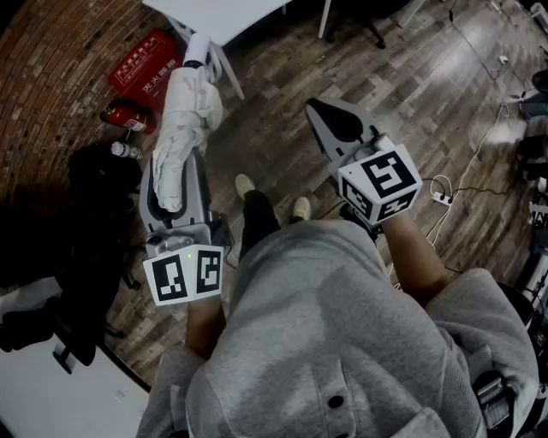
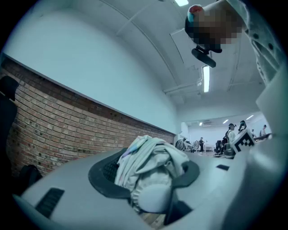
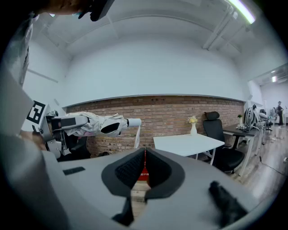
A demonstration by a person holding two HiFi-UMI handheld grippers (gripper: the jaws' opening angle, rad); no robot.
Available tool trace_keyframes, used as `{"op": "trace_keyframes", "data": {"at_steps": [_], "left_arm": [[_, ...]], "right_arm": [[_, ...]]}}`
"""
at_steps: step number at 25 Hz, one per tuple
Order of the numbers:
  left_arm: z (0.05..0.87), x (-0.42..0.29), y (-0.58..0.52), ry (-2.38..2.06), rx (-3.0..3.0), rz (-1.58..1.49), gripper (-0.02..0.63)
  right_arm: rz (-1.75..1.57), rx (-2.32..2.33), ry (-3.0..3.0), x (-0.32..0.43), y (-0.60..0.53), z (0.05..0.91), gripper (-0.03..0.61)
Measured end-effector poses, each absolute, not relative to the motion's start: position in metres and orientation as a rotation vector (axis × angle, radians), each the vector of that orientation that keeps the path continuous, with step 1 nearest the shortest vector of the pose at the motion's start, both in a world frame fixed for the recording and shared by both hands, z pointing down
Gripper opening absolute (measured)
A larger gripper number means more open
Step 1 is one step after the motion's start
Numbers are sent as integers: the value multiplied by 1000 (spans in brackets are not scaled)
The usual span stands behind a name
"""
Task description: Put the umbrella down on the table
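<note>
Now left claw [image 1: 175, 171] grips the umbrella [image 1: 188, 111], held level; right claw [image 1: 324, 109], clenched empty, tilts downward.

Beyond the umbrella [image 1: 184, 128] tip, table [image 1: 224, 15] cut off at the top edge; right of the umbrella, far-off people [image 2: 231, 130] too small to tell.

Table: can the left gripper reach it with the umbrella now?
Probably yes: the left gripper holds the umbrella pointing toward the table, and only open floor lies between.
</note>
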State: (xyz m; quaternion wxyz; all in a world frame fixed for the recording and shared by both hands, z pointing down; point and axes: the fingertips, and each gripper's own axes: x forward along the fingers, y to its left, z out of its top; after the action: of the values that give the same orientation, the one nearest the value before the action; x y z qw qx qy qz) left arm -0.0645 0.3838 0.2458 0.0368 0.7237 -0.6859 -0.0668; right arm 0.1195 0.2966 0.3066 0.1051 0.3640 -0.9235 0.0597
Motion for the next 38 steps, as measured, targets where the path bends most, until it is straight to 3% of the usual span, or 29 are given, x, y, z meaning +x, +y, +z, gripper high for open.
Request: {"op": "trace_keyframes", "data": {"at_steps": [25, 38], "left_arm": [[238, -31, 367, -2102, 2237, -170, 227], [241, -40, 338, -2082, 2255, -167, 227]], "right_arm": [[443, 1038, -2844, 153, 296, 303, 31], [403, 1014, -2811, 133, 276, 313, 31]]}}
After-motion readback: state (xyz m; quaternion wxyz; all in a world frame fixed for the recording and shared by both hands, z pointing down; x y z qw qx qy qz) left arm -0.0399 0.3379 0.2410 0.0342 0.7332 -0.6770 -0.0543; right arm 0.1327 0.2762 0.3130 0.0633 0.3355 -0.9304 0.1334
